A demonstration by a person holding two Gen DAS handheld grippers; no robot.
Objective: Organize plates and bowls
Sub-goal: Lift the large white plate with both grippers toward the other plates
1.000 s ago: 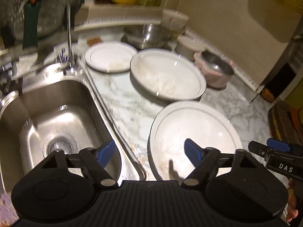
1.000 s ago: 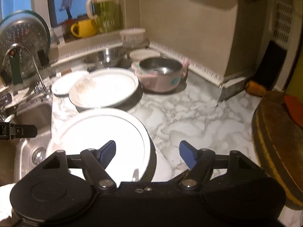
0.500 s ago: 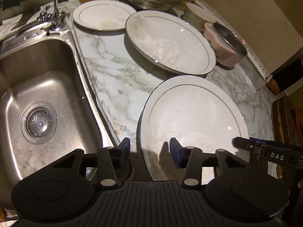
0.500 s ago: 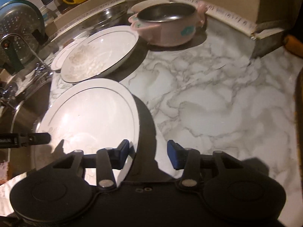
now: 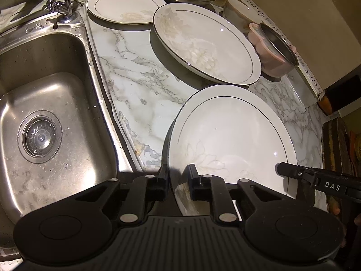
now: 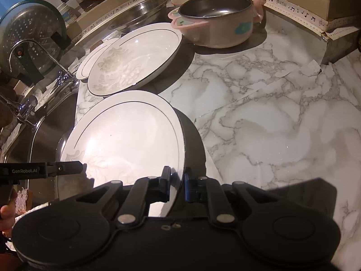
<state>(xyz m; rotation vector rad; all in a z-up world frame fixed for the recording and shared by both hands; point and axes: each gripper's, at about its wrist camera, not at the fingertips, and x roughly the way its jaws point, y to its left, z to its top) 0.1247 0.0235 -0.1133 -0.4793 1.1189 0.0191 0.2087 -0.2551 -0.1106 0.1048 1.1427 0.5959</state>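
The marble counter (image 6: 282, 124) is the biggest thing before me, with the steel sink (image 5: 45, 113) sunk into its left end; I place the rest from that sink. Just right of the sink lies the large white plate (image 5: 232, 135), its left edge close to the sink's rim. Beyond it, further from the sink's front, sits a second large plate (image 5: 207, 45) with a faint flower print, and a smaller plate (image 5: 124, 5) lies by the tap at the sink's back corner. A steel bowl (image 6: 140, 14) stands behind those plates and a pink pot (image 6: 216, 22) well right of the sink.

My left gripper (image 5: 179, 179) is closing, its jaws pinching the near plate's sink-side rim. My right gripper (image 6: 175, 181) is closing as well, jaws pressed on the same plate's opposite rim.
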